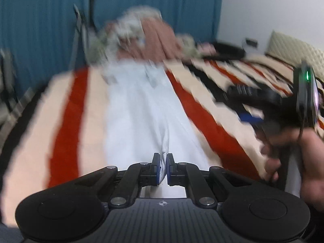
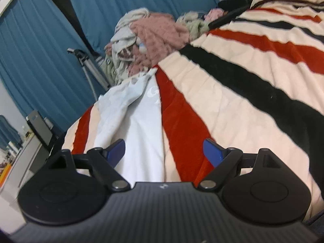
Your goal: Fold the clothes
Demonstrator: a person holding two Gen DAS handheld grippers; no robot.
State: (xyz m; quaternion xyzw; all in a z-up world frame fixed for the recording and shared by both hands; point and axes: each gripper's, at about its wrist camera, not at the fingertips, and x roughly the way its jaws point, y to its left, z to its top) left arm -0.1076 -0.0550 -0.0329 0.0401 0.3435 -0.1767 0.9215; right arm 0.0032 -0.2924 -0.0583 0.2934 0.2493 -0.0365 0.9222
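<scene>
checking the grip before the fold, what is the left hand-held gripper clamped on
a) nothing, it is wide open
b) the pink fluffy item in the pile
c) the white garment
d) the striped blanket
c: in the left wrist view the left hand-held gripper has its jaws closed with a pinch of the white garment between them, above the striped blanket.

Left tool (image 1: 163, 167) is clamped tight, pointing downward; right tool (image 2: 163, 148) hangs with fingers wide apart.

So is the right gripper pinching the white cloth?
No, the right gripper stands wide open, its blue pads apart above the white garment and the striped blanket, squeezing nothing.
</scene>
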